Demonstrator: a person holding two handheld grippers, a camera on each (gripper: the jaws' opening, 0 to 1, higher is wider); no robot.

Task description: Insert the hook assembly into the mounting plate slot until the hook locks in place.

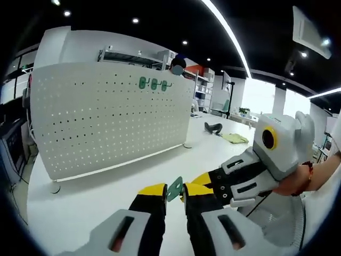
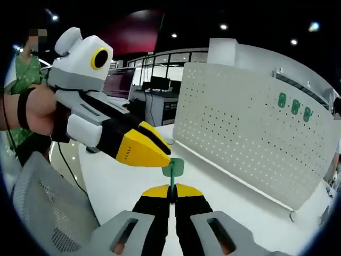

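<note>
Two claws meet at green hook assembly (image 2: 172,169). Your right claw (image 2: 171,193) clamps its stem, stem in line with jaws. Your left claw (image 1: 175,190) pinches its plate edge. Pegboard mounting plate (image 1: 106,114) stands ahead across tabletop (image 1: 80,202), well apart.

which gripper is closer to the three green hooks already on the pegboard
Neither, clearly. The left gripper and right gripper meet at one small green hook piece over the white table, both well short of the green hooks high on the pegboard.
</note>
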